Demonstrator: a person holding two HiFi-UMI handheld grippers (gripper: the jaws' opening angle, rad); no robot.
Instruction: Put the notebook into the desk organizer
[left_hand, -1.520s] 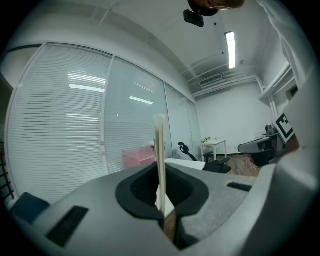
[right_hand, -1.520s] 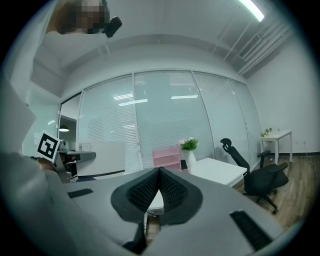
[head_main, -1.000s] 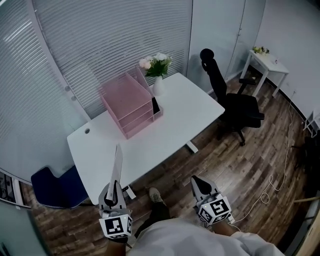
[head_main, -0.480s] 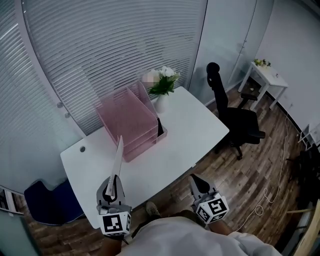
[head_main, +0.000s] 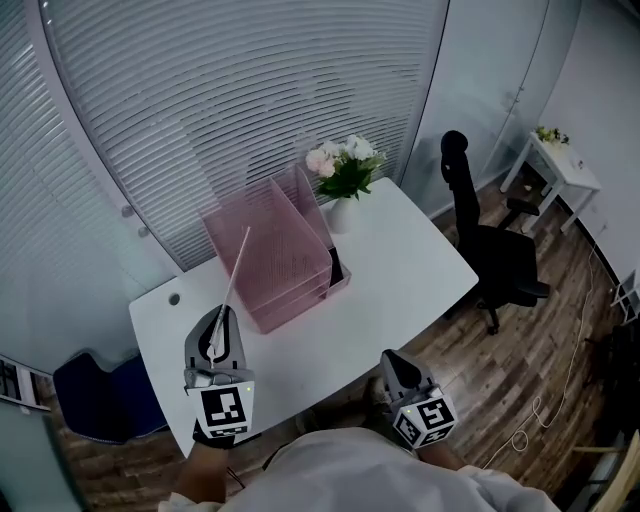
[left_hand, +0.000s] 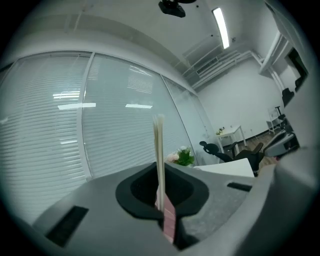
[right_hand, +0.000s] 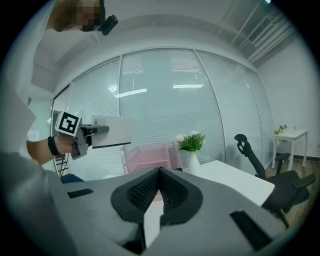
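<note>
Presently the notebook (head_main: 232, 290) is up in the air, clamped at its lower end in the left claw (head_main: 220, 330) and standing nearly upright, edge-on to the head view, so it reads as a thin pale line. Its top leans toward the desk organizer (head_main: 275, 250), and the notebook is over the near left part of the desk (head_main: 400, 270), short of the organizer and not inside it. In the left gripper view the notebook (left_hand: 159, 160) rises straight out of the left claw (left_hand: 161, 195), whose jaws are clenched tight on it, with a pink strip showing low in the grip. From the right gripper view the notebook (right_hand: 111, 132) appears as a flat pale slab held out level with the organizer (right_hand: 150, 157).

The organizer is a pink, see-through stack of trays at the back of the white desk, and a vase of flowers (head_main: 345, 170) stands just beside it. The right claw (head_main: 394, 362) hangs low near the person's body, off the desk's near edge; its jaws (right_hand: 160, 172) are closed together on nothing. White blinds (head_main: 250, 90) run behind the desk, a black office chair (head_main: 495, 250) stands on the wooden floor (head_main: 560, 330) to the right, and a small white side table (head_main: 565, 165) is well apart beyond it.
</note>
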